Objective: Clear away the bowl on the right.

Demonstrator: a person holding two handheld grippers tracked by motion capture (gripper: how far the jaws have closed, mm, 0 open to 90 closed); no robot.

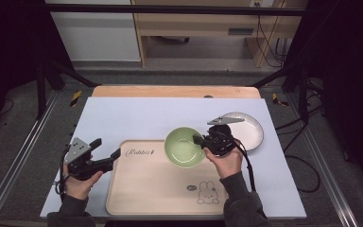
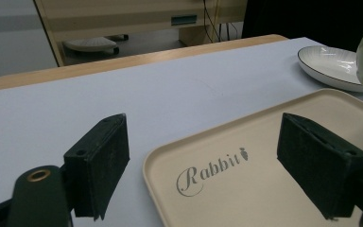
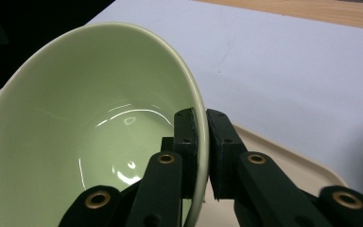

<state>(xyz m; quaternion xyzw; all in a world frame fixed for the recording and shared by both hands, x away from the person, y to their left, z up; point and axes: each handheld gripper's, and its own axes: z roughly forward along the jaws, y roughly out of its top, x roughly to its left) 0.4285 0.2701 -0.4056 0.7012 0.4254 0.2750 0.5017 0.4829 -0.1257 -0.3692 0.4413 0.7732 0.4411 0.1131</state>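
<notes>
The right gripper (image 3: 201,156) pinches the rim of the glossy pale-green ceramic bowl (image 1: 184,146), tilted over the beige rectangular "Rabbit" tray's (image 1: 146,189) far edge. Likely next: lowering it level. The left gripper (image 2: 217,165) hangs spread at the tray's left corner.

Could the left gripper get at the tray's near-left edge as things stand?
Probably yes. The left gripper is open and sits right at the tray's left rim, nothing between them. The green bowl, clamped in the right gripper, is over the far-right part.
</notes>
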